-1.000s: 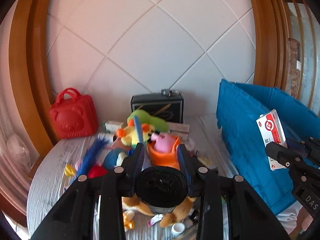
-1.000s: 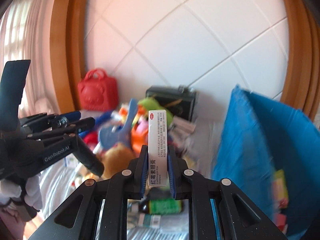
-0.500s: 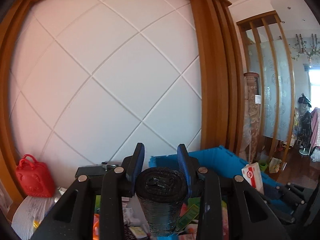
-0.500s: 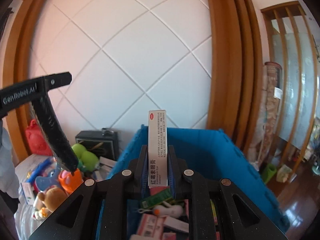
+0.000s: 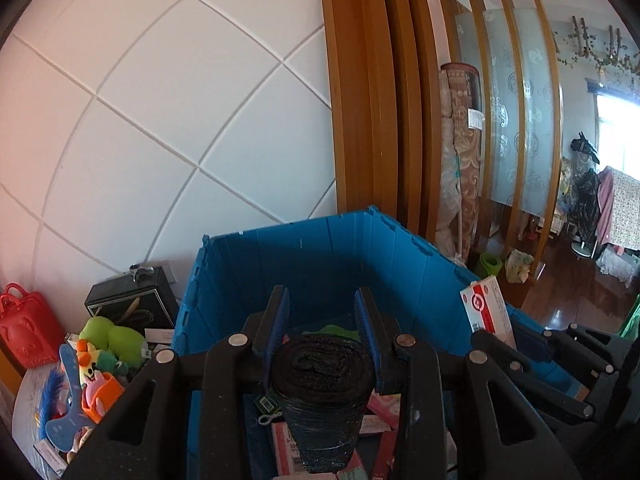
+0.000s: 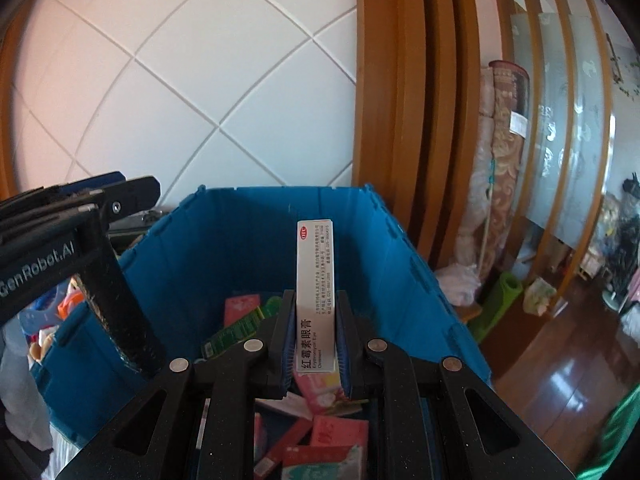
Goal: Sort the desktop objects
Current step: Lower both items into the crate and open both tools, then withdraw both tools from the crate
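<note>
While both tongs hang over the blue crate [image 5: 320,256], ribbed plastic walls fill mid-frame.
Left gripper [image 5: 322,320]: clamped on a black roll [image 5: 324,392], cylindrical, crinkled, glossy film.
Right gripper [image 6: 315,328]: pinching a white carton [image 6: 315,280], slim, upright, printed text.
Crate floor: pink packets [image 6: 340,432], lower centre.

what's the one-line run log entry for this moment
left gripper: shut on black bag roll | right gripper: shut on white medicine box | both over blue crate | nothing released yet
</note>
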Demonstrator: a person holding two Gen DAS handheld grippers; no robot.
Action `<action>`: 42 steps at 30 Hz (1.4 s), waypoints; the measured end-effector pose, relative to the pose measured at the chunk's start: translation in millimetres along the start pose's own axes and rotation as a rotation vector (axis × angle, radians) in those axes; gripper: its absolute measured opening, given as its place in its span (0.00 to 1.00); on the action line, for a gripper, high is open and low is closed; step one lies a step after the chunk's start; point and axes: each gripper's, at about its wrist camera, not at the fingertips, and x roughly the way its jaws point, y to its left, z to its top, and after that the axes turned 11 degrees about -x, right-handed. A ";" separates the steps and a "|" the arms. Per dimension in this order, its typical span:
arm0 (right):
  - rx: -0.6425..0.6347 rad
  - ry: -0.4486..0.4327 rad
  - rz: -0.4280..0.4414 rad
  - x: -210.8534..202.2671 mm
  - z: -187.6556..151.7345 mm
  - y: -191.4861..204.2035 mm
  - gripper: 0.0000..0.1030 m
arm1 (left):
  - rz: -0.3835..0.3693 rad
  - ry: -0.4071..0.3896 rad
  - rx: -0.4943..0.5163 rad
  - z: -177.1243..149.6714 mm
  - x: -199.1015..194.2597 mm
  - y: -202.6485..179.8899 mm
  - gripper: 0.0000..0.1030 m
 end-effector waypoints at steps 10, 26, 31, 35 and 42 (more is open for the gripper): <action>-0.019 0.035 0.030 16.5 -9.3 -12.0 0.17 | 0.037 0.045 -0.012 -14.0 14.5 0.2 0.33; -0.087 0.039 -0.054 0.5 -7.4 3.8 1.00 | 0.056 0.066 -0.051 -28.3 -9.5 30.4 0.79; -0.148 0.107 -0.042 -6.5 -19.8 12.7 1.00 | 0.037 0.126 -0.043 -43.0 -16.6 34.9 0.79; -0.159 0.121 -0.047 -10.9 -26.3 16.0 1.00 | 0.021 0.128 -0.049 -49.0 -21.6 41.0 0.79; -0.144 0.117 -0.042 -15.0 -29.4 22.0 1.00 | 0.011 0.098 -0.068 -54.5 -29.8 50.1 0.79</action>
